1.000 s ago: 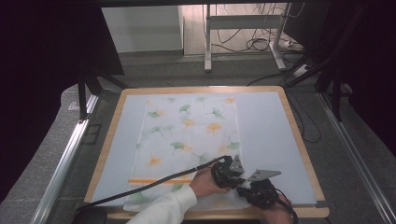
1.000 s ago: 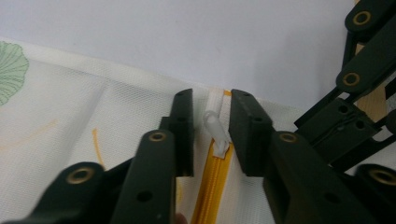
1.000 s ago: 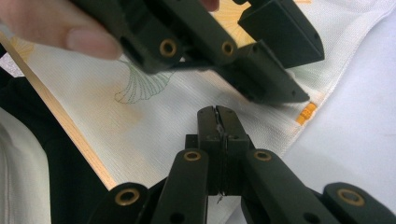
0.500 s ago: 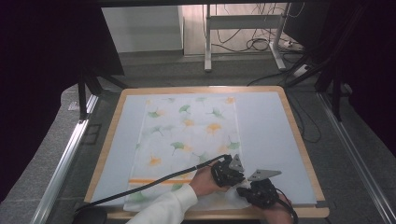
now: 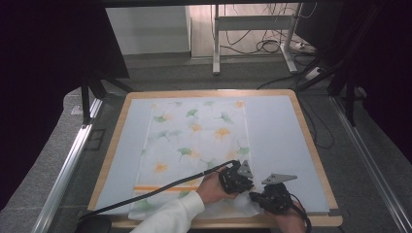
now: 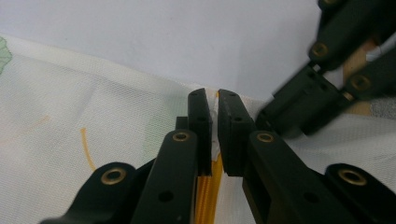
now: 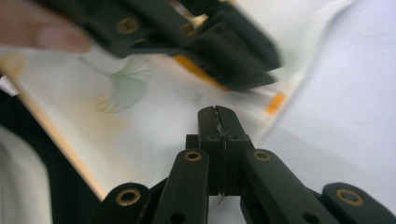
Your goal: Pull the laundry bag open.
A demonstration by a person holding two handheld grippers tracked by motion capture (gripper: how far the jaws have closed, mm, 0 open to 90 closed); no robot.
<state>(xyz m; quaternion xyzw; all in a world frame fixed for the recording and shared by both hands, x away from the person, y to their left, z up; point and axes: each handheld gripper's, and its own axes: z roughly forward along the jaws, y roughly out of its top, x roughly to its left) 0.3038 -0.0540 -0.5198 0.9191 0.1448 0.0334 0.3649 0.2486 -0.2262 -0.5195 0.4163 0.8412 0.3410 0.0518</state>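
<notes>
The printed cloth [image 5: 194,145] lies flat along the middle of the bench [image 5: 282,126], its long sides running away from the person and its near end close to the bench's near edge.

Both tongs work at the cloth's near right corner. The left tongs [image 6: 212,100] have just been closing; a thin fold of the cloth's right hem, by the orange stripe [image 6: 208,196], stands between the jaws, which are pinched on it with a narrow slit left. The right tongs [image 7: 217,116] are clenched, with a sliver of fabric visible in the seam between the jaws, nearer the corner.

Procedure, as judged: confirm both grips hold before lifting. Raise both tongs together and level so the hem stays taut between them; uneven lift would likely wrinkle the cloth or pull the thin bite free.

Clearance: the tongs sit almost touching, so separate them along the hem first. Open blue surface lies to the right and left of the cloth. The wooden rim [image 5: 311,145] bounds the bench.
</notes>
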